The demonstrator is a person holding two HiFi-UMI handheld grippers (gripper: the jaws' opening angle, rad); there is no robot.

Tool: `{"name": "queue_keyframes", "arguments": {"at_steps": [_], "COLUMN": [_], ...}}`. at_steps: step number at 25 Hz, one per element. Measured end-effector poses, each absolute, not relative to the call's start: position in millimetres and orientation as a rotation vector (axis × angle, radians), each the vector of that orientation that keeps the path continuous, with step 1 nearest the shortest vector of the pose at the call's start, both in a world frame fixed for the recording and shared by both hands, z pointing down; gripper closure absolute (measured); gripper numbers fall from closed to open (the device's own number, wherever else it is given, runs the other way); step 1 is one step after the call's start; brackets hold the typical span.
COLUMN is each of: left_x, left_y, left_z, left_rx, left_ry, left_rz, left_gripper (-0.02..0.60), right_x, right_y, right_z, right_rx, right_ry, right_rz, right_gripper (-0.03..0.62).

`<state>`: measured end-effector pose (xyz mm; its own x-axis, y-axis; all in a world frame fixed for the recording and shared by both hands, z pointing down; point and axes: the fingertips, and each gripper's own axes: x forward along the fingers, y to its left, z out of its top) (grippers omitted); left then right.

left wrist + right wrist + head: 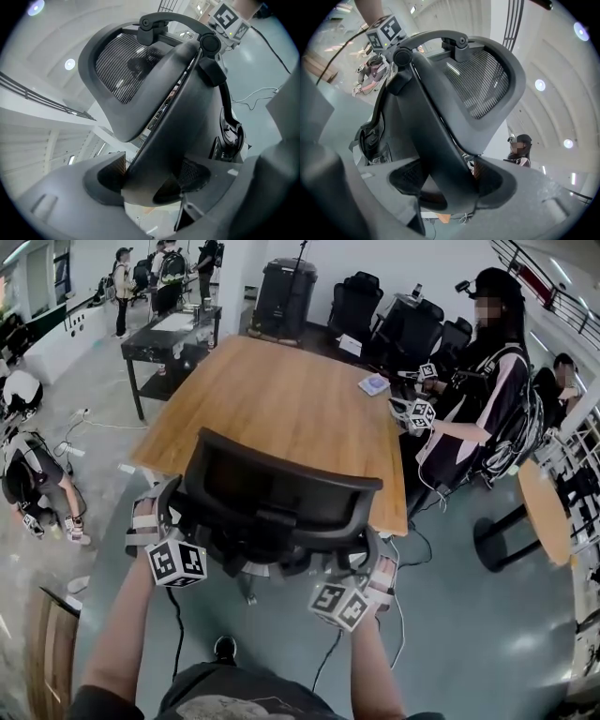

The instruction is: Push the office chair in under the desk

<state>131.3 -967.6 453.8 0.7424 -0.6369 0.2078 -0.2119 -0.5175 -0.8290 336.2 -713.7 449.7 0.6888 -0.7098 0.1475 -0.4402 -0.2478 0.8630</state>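
The black mesh-backed office chair point(281, 488) stands at the near edge of the wooden desk point(272, 399), its back toward me. My left gripper point(159, 531) is shut on the left edge of the chair's back frame point(164, 122). In the left gripper view the frame runs between the pads point(115, 171). On the right side, my right gripper point(361, 587) is shut on the frame's other edge point(436, 126), its pads point(485, 173) pressing on it. Each gripper's marker cube shows in the other's view, the right one point(228, 18) and the left one point(386, 30).
A person point(487, 399) holding grippers stands at the desk's right side. A small pale object point(373, 384) lies on the desk. Black chairs point(354, 301) line the far side, a black side table point(173, 338) stands far left, and a round table point(544, 512) is at right. Cables trail on the floor.
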Motion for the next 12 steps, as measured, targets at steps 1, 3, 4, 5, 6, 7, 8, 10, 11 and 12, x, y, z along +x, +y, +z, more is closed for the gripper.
{"name": "queue_keyframes", "arguments": {"at_steps": [1,3,4,5,6,7,8,10,11,12], "left_x": [132.6,134.8,135.4,135.6,135.4,135.3,135.5,137.4,138.1,137.7], "left_y": [-969.8,-972.0,-972.0,-971.7,-971.5,-971.8,-972.6,-974.6,-975.5,-976.4], "left_z": [452.7,452.2,452.3,452.3,452.4,452.3,452.4,453.0,453.2,453.2], "left_rx": [-2.089,-2.088,-2.087,-2.087,-2.086,-2.084,-2.081,-2.072,-2.069,-2.064], "left_ry": [0.635,0.628,0.626,0.626,0.627,0.629,0.631,0.634,0.638,0.645], "left_rz": [-0.632,-0.629,-0.630,-0.633,-0.637,-0.640,-0.639,-0.624,-0.616,-0.610], "left_gripper": [0.258,0.256,0.256,0.256,0.255,0.255,0.255,0.255,0.253,0.247], "right_x": [337.5,340.1,340.9,341.1,341.2,341.5,342.2,344.5,345.5,345.7], "right_y": [-716.2,-718.9,-719.0,-718.8,-718.8,-719.3,-720.3,-722.5,-723.1,-723.5], "right_z": [448.1,447.6,447.6,447.4,447.4,447.7,448.1,449.1,449.8,450.7], "right_rx": [1.891,1.895,1.894,1.891,1.887,1.885,1.885,1.884,1.882,1.879], "right_ry": [-0.897,-0.894,-0.893,-0.893,-0.895,-0.897,-0.897,-0.891,-0.886,-0.883], "right_rz": [-0.336,-0.338,-0.335,-0.328,-0.319,-0.310,-0.302,-0.295,-0.295,-0.296], "right_gripper": [0.316,0.316,0.316,0.316,0.315,0.315,0.315,0.314,0.312,0.310]}}
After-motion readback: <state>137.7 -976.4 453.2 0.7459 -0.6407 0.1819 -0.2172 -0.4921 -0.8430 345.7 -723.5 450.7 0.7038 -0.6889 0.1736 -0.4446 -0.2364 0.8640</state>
